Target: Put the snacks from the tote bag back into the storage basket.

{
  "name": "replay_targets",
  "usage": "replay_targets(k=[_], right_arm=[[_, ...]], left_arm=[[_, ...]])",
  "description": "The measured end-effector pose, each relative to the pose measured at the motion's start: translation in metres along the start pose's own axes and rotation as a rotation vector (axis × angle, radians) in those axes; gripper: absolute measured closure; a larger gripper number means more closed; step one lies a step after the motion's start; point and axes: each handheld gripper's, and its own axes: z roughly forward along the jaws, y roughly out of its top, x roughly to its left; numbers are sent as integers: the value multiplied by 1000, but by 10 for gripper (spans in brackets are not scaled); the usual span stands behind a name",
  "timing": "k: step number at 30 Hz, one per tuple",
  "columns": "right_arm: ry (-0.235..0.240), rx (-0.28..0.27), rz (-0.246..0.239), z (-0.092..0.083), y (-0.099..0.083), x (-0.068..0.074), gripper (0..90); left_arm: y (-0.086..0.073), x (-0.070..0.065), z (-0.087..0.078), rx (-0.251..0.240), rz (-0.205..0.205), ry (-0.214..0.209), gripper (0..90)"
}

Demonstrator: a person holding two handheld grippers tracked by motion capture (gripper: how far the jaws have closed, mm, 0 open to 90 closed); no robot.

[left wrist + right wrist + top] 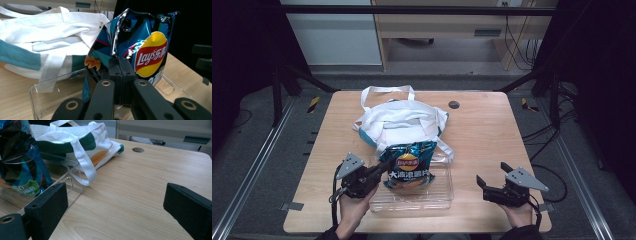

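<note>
A blue Lay's chip bag [409, 166] stands tilted in a clear plastic tray [439, 195] near the table's front. My left gripper [381, 169] is shut on the bag's left edge; in the left gripper view the jaws pinch the crinkled chip bag [147, 47] at the left gripper [120, 68] tips. My right gripper [492, 179] hovers open to the right of the tray, over bare wood, nothing between its fingers [48, 200]. A white tote bag [399, 120] with teal trim lies behind the tray.
The wooden table [482, 130] has a dark round hole [454, 104] at the back right. The tote's strap [83, 162] drapes over the tray's [75, 173] corner. Metal frame legs and cables stand around the table; a desk is behind.
</note>
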Motion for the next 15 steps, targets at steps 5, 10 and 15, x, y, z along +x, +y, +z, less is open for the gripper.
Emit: replay_targets(k=[5,10,15], right_arm=[[-1,0,-1,0,0,0,59],[-2,1,-5,0,0,0,59],[-3,1,-5,1,0,0,59]], left_arm=[[4,4,7,0,23,3,890],[6,10,14,-11,37,-3,854],[6,10,19,-6,65,7,765]])
